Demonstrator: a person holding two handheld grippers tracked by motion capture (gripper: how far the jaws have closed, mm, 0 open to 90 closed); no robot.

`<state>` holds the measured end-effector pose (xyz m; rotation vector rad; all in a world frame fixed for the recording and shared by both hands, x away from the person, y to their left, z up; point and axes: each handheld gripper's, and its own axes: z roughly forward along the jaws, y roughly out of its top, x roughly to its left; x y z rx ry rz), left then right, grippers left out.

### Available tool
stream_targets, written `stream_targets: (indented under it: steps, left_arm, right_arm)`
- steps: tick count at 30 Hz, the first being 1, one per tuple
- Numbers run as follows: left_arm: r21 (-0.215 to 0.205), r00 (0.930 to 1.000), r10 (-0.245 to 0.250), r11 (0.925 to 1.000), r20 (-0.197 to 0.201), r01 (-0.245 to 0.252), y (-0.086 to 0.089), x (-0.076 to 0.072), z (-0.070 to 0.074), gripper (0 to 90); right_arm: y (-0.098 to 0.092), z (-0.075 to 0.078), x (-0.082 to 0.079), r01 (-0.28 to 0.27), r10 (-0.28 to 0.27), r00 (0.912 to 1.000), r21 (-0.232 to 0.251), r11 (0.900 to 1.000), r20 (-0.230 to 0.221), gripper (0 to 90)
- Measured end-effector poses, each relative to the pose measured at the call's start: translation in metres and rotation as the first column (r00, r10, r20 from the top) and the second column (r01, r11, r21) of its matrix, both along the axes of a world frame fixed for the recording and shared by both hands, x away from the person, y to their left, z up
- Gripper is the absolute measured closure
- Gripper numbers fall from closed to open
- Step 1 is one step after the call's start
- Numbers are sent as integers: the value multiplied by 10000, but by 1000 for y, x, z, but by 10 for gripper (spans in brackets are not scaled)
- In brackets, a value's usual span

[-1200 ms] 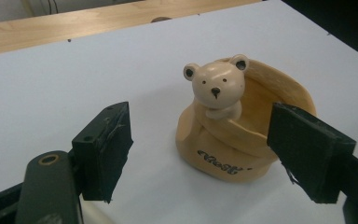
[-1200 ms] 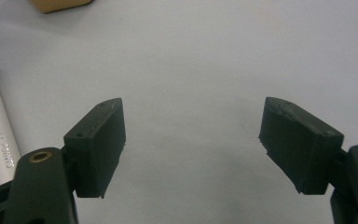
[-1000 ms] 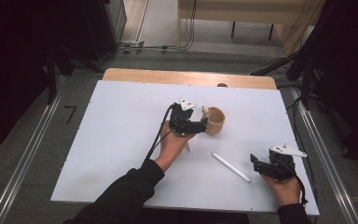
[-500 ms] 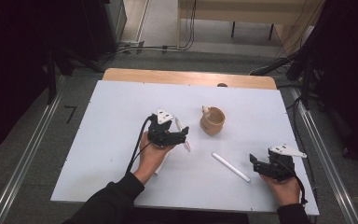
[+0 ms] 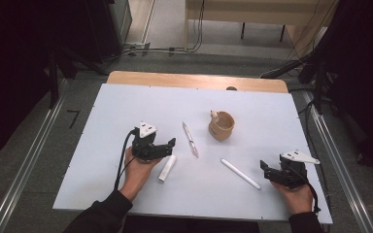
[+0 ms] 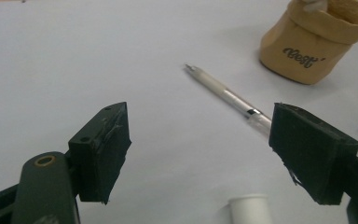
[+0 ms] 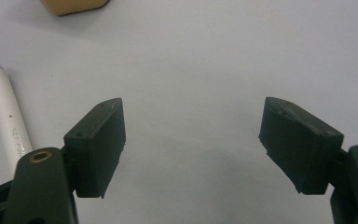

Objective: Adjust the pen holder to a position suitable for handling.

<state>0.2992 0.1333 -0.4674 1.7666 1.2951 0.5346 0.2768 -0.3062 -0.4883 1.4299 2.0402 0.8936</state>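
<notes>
While our left tongs (image 5: 167, 145) gaped wide and empty, we saw the short white tube (image 5: 167, 168) lying on the table (image 5: 107, 116) just beneath them, our right tongs (image 5: 267, 169) likewise wide beside the long white stick (image 5: 240, 173).

On the table (image 5: 126, 104), the paper pouch (image 5: 222, 125) sits just right of centre. A pen (image 5: 190, 139) lies at its 8 o'clock, a short tube (image 5: 167, 168) beyond that at 8, and a long marker (image 5: 241, 173) at its 5 o'clock.
</notes>
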Motion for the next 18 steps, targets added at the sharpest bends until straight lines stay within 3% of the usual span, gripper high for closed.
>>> stream_targets:
  steps: [4,10,18]
  left_arm:
    - [-238,9997,254,9994,24,-253,15,-8,-3,195]
    - [52,9997,240,9997,67,-241,30,-23,-10,195]
    - [37,9988,463,9989,132,-464,36,-31,-10,194]
  right_arm:
    - [2,0,1,-12,12,10000,3,10000,-3,215]
    - [5,-1,1,-95,95,10000,-5,10000,-12,215]
    - [4,1,-1,-170,170,9998,50,9998,57,215]
